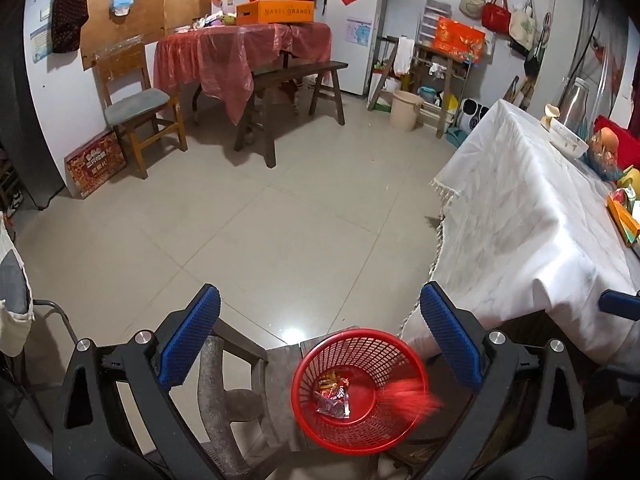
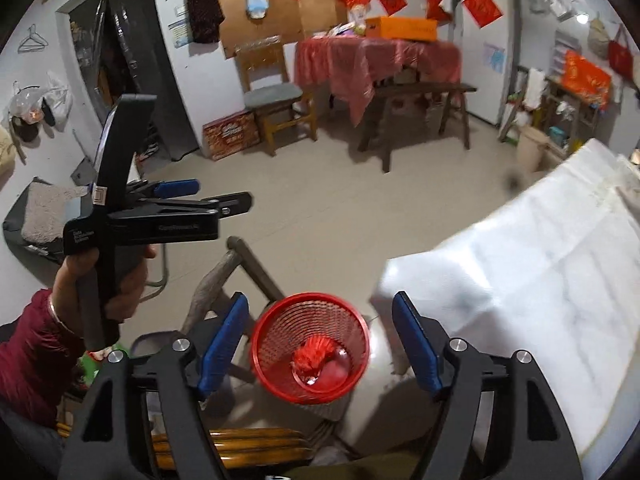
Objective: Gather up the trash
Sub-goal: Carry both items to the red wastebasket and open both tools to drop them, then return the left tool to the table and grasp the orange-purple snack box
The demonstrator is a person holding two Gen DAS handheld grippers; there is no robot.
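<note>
My left gripper [image 1: 320, 340] has fingers spread wide, holding nothing. It hangs over the floor beside the worktop [image 1: 520, 220] with the white cloth. In the right wrist view I see it from the side, up and off to the left [image 2: 224, 196], well apart from the basket.

Red mesh basket [image 1: 358, 390] sits below, between my left fingers but nearer the right one, on a worn wooden stool [image 1: 280, 364] just off the worktop's near corner. The mouth faces straight up, axis vertical, round rim, so no long axis to speak of. Snack wrappers [image 1: 332, 394] lie flat on the bottom.

A red crumpled piece [image 1: 408, 396] shows as a motion-blurred streak at the basket's right rim in the left view. In the right view it looks like a red wad [image 2: 314, 354] inside the basket, low, near centre. Shape too blurred for a long axis or heading. Cannot tell if it has settled.

Right gripper [image 2: 320, 344] is wide open too and empty, directly above the basket [image 2: 310, 348], mouth centred between the fingers. Right is the nearer one.

My read: the drop is done or finishing. More trash, if any, would be on the worktop to the right, so the right arm is better placed. The far edge there holds a bowl [image 1: 568, 140] and bottle [image 1: 576, 100]; whether those are trash is unclear.
</note>
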